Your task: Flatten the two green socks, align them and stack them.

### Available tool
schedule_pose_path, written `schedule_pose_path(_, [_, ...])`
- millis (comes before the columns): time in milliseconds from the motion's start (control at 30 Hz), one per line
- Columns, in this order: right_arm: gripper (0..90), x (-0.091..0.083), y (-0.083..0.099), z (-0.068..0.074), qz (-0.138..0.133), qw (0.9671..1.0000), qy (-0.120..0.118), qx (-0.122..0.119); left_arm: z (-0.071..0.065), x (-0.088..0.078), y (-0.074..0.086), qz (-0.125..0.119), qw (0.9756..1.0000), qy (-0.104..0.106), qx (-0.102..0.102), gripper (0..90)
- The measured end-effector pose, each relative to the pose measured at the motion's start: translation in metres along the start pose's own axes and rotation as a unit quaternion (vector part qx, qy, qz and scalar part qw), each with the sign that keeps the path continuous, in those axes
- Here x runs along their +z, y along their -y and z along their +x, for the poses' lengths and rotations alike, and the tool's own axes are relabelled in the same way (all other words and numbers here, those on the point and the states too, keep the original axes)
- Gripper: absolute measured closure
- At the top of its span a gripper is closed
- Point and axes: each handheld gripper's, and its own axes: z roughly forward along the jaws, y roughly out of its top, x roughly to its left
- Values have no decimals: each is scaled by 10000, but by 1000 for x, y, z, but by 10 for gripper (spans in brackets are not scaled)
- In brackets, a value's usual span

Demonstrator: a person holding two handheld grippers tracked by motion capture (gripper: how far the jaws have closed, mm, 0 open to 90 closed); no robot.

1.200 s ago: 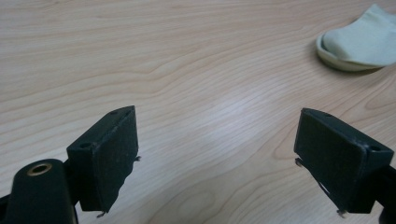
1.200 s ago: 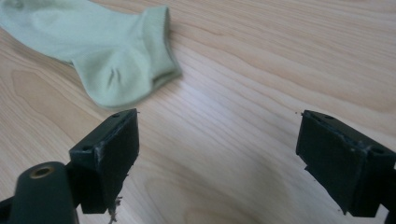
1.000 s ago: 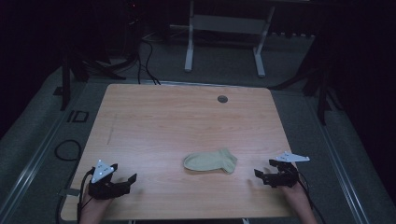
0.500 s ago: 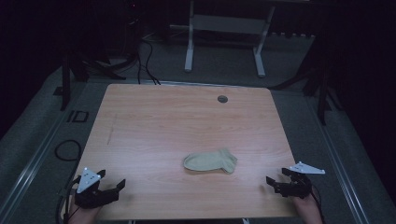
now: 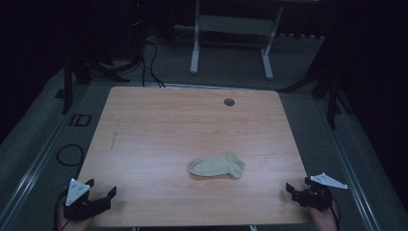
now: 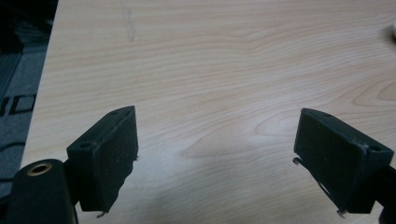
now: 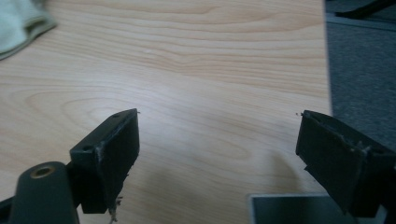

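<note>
Both grippers, left [image 5: 103, 199] and right [image 5: 294, 189], have pulled back to the table's [image 5: 144, 125] near corners, jaws spread wide and empty. Sock [image 5: 216, 166] lies alone at 12 o'clock from them, so the work looks finished.

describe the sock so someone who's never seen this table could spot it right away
Start at the wooden table and look slightly right of its middle, toward the near edge. The sock lies flat there with its toe pointing right, well apart from both hand-held grippers at the near corners. It is the only soft, pale yellow-green thing on the table; the small dark round hole sits far off by the back edge.
</note>
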Motion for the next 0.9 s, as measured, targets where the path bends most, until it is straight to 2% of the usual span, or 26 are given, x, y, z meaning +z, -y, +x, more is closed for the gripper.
schedule_pose_path(133, [134,1,2,-2,-86,9999,128,47,3,-1,2,-74,9997,-220,-124,140])
schedule_pose_path(333, [133,2,2,-2,-91,9997,224,18,3,2,4,-14,9986,-459,-251,140])
schedule_pose_path(533, [134,1,3,-5,-63,9994,326,56,7,0,3,-39,9969,-643,-448,140])
schedule_pose_path(667, [133,1,3,-6,-88,9992,367,121,12,-2,5,-31,9948,-818,-608,140])
schedule_pose_path(833, [133,1,3,-6,-61,9993,359,117,18,-5,8,-87,9923,-903,-845,140])
schedule_pose_path(900, [134,2,4,-6,-40,9992,380,84,18,-5,9,-97,9921,-894,-869,140])
